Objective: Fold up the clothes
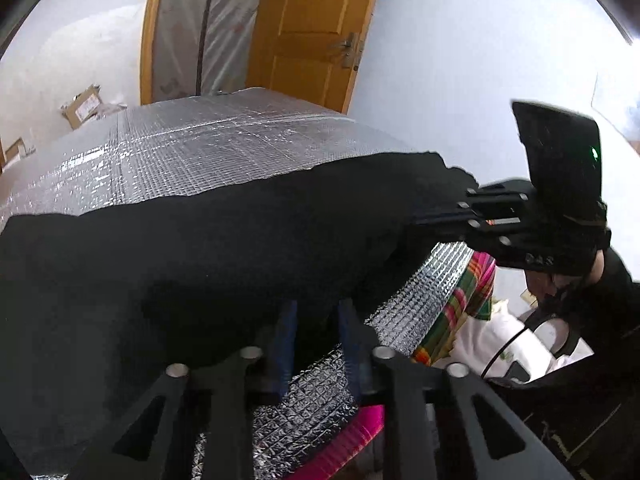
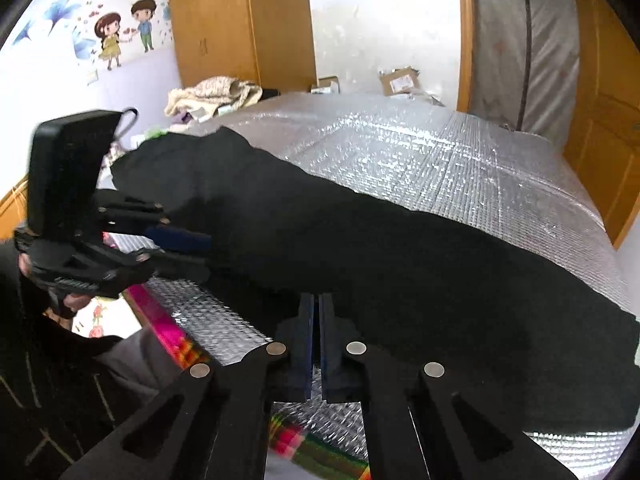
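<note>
Both grippers, left (image 1: 316, 320) and right (image 2: 319, 312), clamp the black garment (image 1: 224, 240) above the foil mat (image 1: 208, 140)

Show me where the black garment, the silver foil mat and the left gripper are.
black garment (image 2: 400, 264): right wrist view, middle of the cloth.
silver foil mat (image 1: 200, 140): left wrist view, bare top surface.
left gripper (image 1: 316, 320): left wrist view, between the fingertips.

A lived-in home bedroom. Ahead of the right gripper (image 2: 316, 312) stand wooden wardrobes (image 2: 224, 20) and a wall sticker of two cartoon children (image 2: 126, 28), with a rumpled beige blanket (image 2: 214, 94) heaped to its upper left. Beyond the left gripper (image 1: 316, 320) a panelled wooden door (image 1: 316, 28) stands open, cardboard boxes (image 1: 82, 106) lying to its left.
</note>
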A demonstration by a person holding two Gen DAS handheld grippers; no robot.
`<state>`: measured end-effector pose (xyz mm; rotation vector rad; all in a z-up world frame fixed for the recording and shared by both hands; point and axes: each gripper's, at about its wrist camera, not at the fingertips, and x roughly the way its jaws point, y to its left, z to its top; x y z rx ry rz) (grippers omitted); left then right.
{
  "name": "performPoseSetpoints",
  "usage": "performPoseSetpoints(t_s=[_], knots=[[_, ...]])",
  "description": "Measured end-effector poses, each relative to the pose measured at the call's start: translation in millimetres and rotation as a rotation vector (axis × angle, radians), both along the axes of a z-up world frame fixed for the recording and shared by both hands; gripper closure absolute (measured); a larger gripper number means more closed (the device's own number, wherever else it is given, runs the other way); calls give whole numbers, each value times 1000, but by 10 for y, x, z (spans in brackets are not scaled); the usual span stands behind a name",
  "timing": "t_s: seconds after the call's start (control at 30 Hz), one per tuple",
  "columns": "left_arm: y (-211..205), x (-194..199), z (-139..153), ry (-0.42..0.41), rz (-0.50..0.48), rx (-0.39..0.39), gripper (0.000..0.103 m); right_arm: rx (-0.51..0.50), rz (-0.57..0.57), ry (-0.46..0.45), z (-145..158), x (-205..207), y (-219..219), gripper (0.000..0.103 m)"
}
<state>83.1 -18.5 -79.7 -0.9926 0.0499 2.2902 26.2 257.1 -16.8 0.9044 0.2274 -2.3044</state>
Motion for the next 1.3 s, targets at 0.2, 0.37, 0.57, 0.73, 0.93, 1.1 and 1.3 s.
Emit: performPoseSetpoints(t_s=[0.2,0.37,0.57,0.73,0.93,1.1,1.3], knots=[[-29,47,-24,-14,-22,8,96,-22,-14,-56,-118,137,134,102],[-74,87,47,-14,-29,59,96,-99,-104,-36,-25,205,470,95],[-53,25,233,39,19,107,96,-122,-317,10,40,45,812,81],[86,-172,70,-12,47,25,96,-113,-282,-6,-86,-158,534,81],[129,-62,-62,-28,-10,-2,96,-56,-191,-7,-266,83,476,80],[75,-96,-25,-38,-16,16,96,-106,-264,-5,-174,192,785,80],[106,-97,-13,-34,-26,6,96,-184,-607,6,-154,172,1501,80]])
